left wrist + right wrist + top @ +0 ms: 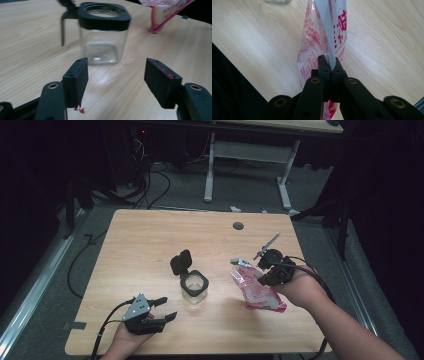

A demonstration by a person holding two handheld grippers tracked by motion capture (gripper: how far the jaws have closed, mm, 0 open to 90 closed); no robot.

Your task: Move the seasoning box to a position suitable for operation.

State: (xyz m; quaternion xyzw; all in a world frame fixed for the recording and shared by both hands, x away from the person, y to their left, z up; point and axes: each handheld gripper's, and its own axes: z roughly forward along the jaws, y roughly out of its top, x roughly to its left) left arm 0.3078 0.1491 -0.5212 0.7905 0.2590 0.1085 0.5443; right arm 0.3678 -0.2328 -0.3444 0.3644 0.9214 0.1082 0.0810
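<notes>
1. The table point(150, 240) is a pale wooden top; its working things sit near the middle and towards four o'clock, within reach of both hands.
2. The pink-printed pouch point(257, 292) lies at about four o'clock from the table's centre, its top raised. The right tongs point(267, 272) are shut tight on its upper edge, pinching the film flat in the right gripper view point(329, 50); my guess is that this grip is meant to lift and tip it. What it holds I cannot tell.
3. The clear square jar point(194, 287) stands upright just below centre, at six o'clock, with a black collar point(105, 16) and its hinged lid point(181, 261) flipped back towards eleven o'clock. The mouth is open and the glass looks empty, probably ready to receive the pouch's contents.
4. The left tongs point(162, 309) rest at about seven o'clock, jaws spread wide with nothing between them, aimed at the jar just ahead, likely to steady it.
5. Small red specks point(80, 110) lie on the wood beneath one left pad.
</notes>
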